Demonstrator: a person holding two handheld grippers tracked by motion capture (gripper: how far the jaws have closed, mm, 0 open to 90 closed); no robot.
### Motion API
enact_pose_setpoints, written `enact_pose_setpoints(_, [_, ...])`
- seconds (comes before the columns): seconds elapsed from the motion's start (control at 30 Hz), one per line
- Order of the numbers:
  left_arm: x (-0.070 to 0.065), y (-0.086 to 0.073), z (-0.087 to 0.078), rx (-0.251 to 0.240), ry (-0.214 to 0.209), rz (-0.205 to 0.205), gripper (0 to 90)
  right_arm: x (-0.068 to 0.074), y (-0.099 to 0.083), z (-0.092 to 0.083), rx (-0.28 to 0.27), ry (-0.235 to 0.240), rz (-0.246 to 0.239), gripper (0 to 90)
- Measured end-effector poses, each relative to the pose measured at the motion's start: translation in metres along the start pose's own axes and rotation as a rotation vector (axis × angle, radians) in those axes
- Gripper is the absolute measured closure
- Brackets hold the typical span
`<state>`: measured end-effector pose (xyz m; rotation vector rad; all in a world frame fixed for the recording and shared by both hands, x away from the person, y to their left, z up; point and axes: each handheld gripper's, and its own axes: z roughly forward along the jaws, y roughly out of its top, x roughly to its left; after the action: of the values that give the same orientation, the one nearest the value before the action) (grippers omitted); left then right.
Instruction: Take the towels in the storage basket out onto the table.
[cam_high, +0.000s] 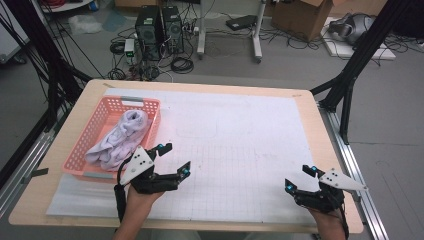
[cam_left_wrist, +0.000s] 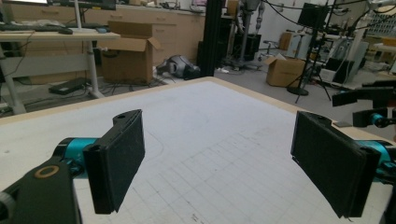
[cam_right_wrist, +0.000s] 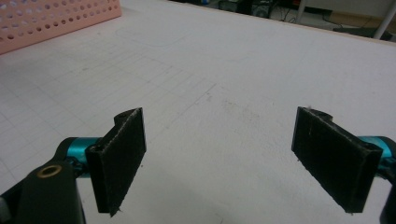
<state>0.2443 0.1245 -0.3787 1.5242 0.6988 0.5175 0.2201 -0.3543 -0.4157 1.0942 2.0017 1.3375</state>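
Pink plastic basket (cam_high: 100, 131) sits at the table's (cam_high: 300, 215) left edge, long side running front to back. Inside it, a white crumpled cloth (cam_high: 122, 140) lies heaped, mostly against the right wall and spilling toward the near end.

Left gripper (cam_high: 173, 160) hovers just right of the basket's near right corner, jaws spread wide, nothing between them. Its own view looks out across bare gridded paper (cam_left_wrist: 210, 140) toward the far right corner of the table; both pads (cam_left_wrist: 119, 163) are clean and apart.

Right gripper (cam_high: 300, 178) rests low near the table's front right corner, well apart from the basket. Jaws likewise wide apart and empty. In its view the basket wall (cam_right_wrist: 56, 18) shows at the far upper left, a long stretch of paper between.

Judgement: cloth appears to be the work in hand, and this looks like a start or a pause, with no grasp begun. Next move probably falls to the left gripper: swing left over the basket rim, drop onto a raised fold of cloth, and close. Rim clearance is the thing to watch.
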Motion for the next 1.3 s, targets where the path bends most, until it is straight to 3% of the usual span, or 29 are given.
enact_pose_setpoints(0.1, [0.006,0.007,-0.004,0.005,0.008,-0.003,17.9,0.000,0.000,0.000,0.000,0.000,0.002,16.6])
enact_pose_setpoints(0.2, [0.014,0.016,-0.008,-0.004,-0.006,-0.038,17.8,0.000,0.000,0.000,-0.003,0.003,-0.003,16.6])
enact_pose_setpoints(0.43, [0.034,0.037,-0.019,0.014,0.053,0.002,17.8,0.001,0.001,-0.001,-0.009,0.005,0.004,16.6])
enact_pose_setpoints(0.73, [0.070,0.054,-0.036,0.015,0.113,-0.013,17.2,0.000,0.001,-0.003,-0.012,0.005,0.004,16.6])
enact_pose_setpoints(1.1, [0.117,0.050,-0.043,0.148,0.248,-0.036,17.1,0.001,0.000,-0.004,-0.005,0.000,0.009,16.6])
enact_pose_setpoints(1.3, [0.138,0.043,-0.037,0.278,0.308,-0.037,17.2,0.000,-0.001,-0.004,-0.002,-0.002,0.012,16.6])
